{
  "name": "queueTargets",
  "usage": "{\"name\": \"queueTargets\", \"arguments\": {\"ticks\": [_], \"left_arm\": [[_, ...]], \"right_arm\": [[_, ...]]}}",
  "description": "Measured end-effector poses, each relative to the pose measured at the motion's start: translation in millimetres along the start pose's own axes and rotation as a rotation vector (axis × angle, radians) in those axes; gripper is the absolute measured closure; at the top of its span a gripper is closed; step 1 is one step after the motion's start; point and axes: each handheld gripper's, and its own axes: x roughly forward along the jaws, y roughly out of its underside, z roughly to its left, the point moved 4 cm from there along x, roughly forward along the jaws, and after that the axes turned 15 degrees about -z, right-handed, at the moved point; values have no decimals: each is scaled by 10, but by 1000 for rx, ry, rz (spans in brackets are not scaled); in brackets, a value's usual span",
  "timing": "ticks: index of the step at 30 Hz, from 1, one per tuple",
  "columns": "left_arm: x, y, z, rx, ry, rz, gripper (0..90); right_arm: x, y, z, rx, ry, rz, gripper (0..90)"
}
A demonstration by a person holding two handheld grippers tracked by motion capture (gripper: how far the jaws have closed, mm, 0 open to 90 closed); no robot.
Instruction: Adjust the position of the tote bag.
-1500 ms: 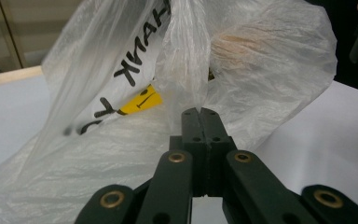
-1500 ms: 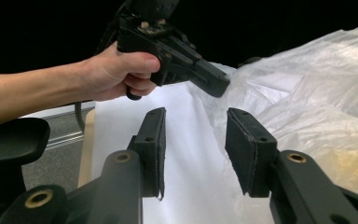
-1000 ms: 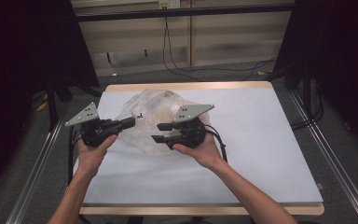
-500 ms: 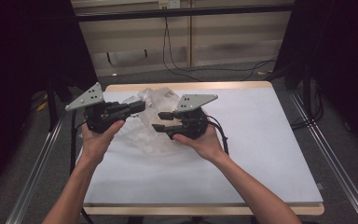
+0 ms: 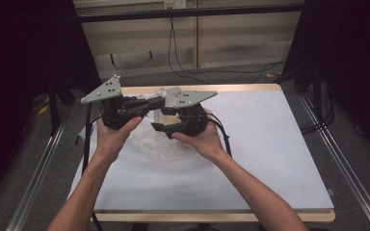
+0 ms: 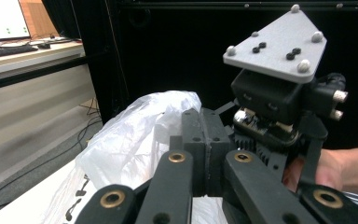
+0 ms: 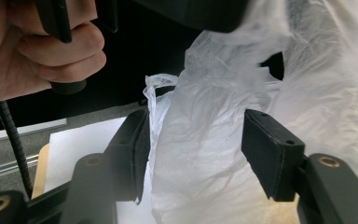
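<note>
Most of the clear plastic bag (image 5: 159, 139) is hidden behind both grippers in the high view, so its long axis & which way it points can't be told; it's thin, crinkly, translucent film, bunched up over the white table (image 5: 270, 159) near the far-left edge. Left gripper (image 6: 205, 140): jaws pressed fully together w/ bag film (image 6: 135, 140) right behind them, can't tell if any is pinched. Right gripper (image 7: 196, 149): jaws wide apart w/ a loose fold of the bag (image 7: 205, 140) hanging between the flat black pads, not clamped.

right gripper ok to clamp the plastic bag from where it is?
Probably yes. The right gripper stands open with the plastic bag hanging right between its jaws, nothing else in the gap. The left gripper looks already shut on the bag.
</note>
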Motion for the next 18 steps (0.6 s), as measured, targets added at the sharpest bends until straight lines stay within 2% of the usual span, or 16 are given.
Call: {"name": "queueTargets", "arguments": {"ticks": [2, 4, 5, 6, 7, 9, 11, 12, 15, 17, 18], "left_arm": [[23, 3, -3, -6, 7, -2, 900], [22, 12, 1, -4, 12, 2, 900], [21, 17, 3, -6, 8, 1, 900], [24, 22, 7, -11, 3, -8, 900], [20, 35, 6, -16, 4, -9, 900], [20, 66, 19, -10, 4, 7, 900], [18, 86, 46, -8, -5, 10, 890], [11, 94, 61, -12, -29, 2, 818], [-6, 108, 75, -14, -38, 3, 711], [-32, 123, 90, -12, -50, 5, 686], [-52, 128, 94, -15, -58, -4, 625]], "right_arm": [[19, 7, 13, -8, -8, 6, 503], [33, 20, 22, -7, -15, 9, 649], [35, 26, 22, -12, -13, 8, 693], [38, 33, 15, -8, -17, 6, 803], [38, 33, 15, -8, -17, 6, 803], [38, 40, -5, -4, -17, 3, 872], [36, 46, -20, -1, -20, 0, 898], [36, 60, -28, -1, -20, 1, 900], [28, 87, -34, -6, -20, 8, 900], [24, 94, -38, -7, -22, 8, 900], [5, 95, -57, -2, -16, 4, 900]]}}
